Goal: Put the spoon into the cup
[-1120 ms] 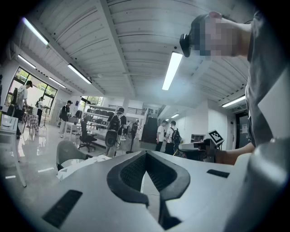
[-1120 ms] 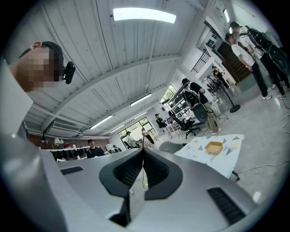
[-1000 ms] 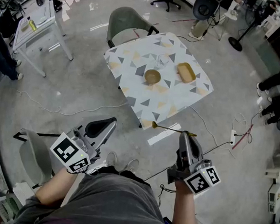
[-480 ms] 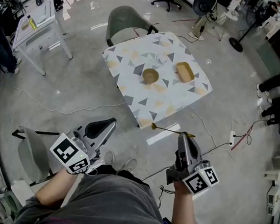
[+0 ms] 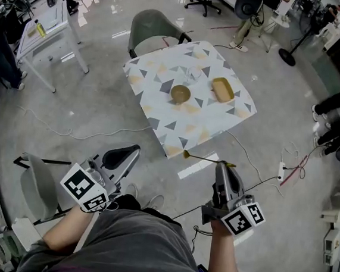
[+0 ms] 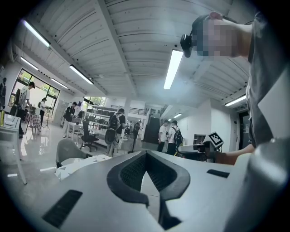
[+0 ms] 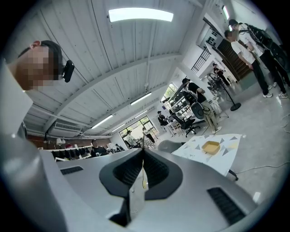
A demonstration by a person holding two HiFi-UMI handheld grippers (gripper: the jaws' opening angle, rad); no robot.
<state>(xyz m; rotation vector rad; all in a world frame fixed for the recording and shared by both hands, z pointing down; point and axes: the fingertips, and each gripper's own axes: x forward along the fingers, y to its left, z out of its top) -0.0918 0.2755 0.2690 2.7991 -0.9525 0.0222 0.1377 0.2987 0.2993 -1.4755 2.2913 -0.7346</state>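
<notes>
- Currently my right claw [image 5: 222,165] is clenched on the spoon [image 5: 206,158], which juts left; such a thin pinch could let it swivel.
- Its cup [image 5: 195,75] stands on the far counter [image 5: 155,104], well apart, so the carry may jolt the spoon loose.
- My left claw [image 5: 134,150] is clenched and empty.

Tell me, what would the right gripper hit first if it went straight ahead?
Probably nothing close: the right gripper, shut on the spoon, seems aimed past the table, which sits lower right. Depth is unclear.

Glossy floor [image 5: 95,104], shiny metal spoon [image 5: 206,158]
</notes>
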